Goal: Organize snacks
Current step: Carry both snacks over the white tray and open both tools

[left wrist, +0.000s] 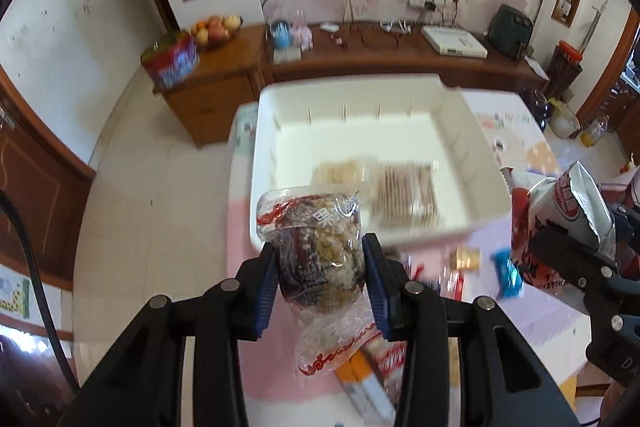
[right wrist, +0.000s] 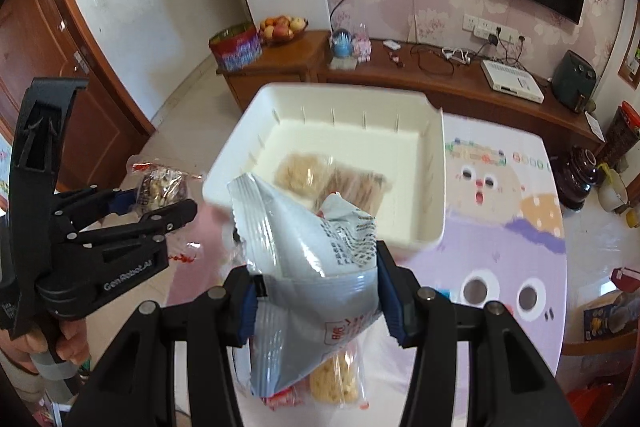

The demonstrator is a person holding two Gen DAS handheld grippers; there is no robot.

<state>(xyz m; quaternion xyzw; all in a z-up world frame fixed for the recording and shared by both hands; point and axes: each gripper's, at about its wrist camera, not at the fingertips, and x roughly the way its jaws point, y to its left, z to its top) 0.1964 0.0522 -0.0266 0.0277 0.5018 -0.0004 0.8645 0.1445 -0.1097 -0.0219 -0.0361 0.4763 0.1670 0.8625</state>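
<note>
I held my left hand-held gripper [left wrist: 320, 277] clamped on a clear-wrapped brown nut cake [left wrist: 316, 251] and my right hand-held gripper [right wrist: 316, 291] pinched on a crinkled silver foil snack bag [right wrist: 308, 247]. Both hung above the cartoon-print counter [right wrist: 500, 227], the white plastic bin [right wrist: 434, 187] at twelve o'clock holding two wrapped biscuit packs [right wrist: 332, 179].
</note>
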